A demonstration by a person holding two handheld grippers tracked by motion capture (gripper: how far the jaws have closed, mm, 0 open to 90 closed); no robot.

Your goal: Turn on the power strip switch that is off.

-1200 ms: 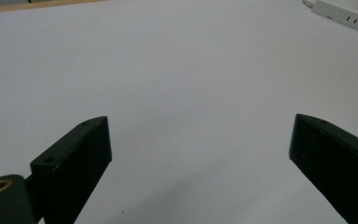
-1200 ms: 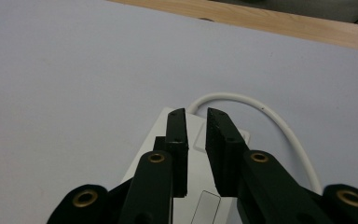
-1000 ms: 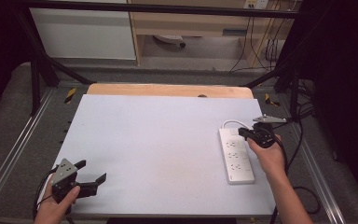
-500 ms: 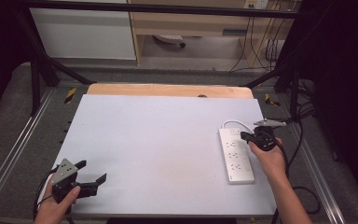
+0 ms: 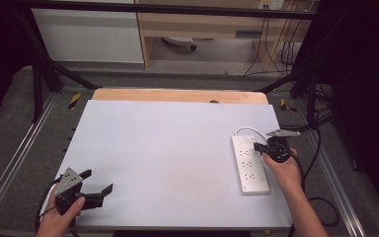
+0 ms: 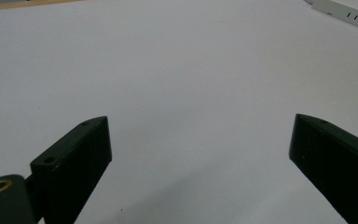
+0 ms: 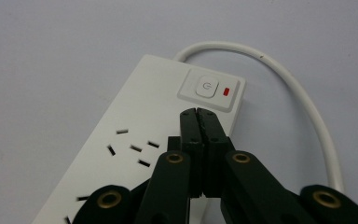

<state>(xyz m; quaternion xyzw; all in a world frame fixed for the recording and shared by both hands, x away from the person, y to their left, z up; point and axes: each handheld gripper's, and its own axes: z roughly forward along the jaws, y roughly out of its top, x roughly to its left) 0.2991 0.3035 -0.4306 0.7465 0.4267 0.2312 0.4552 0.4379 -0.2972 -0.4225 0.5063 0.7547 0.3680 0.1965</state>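
Note:
A white power strip (image 5: 249, 165) lies lengthwise at the table's right side, its white cord (image 5: 249, 130) curling off its far end. In the right gripper view the strip (image 7: 135, 135) shows a power button (image 7: 206, 87) beside a lit red lamp (image 7: 227, 91). My right gripper (image 7: 198, 113) is shut with nothing between its jaws, its tips just short of that button; from above, the right gripper (image 5: 259, 147) hovers over the strip's far end. My left gripper (image 5: 97, 183) stands open at the near left corner, its jaws wide apart over bare table (image 6: 186, 93).
A white sheet (image 5: 168, 148) covers the table, with a wooden strip (image 5: 177, 95) along the far edge. Black frame bars and cables (image 5: 321, 148) run along the right side. A corner of the power strip (image 6: 349, 11) lies at the top right in the left gripper view.
My right gripper has shifted slightly along the power strip's far end toward the button. The left gripper has stayed put and open.

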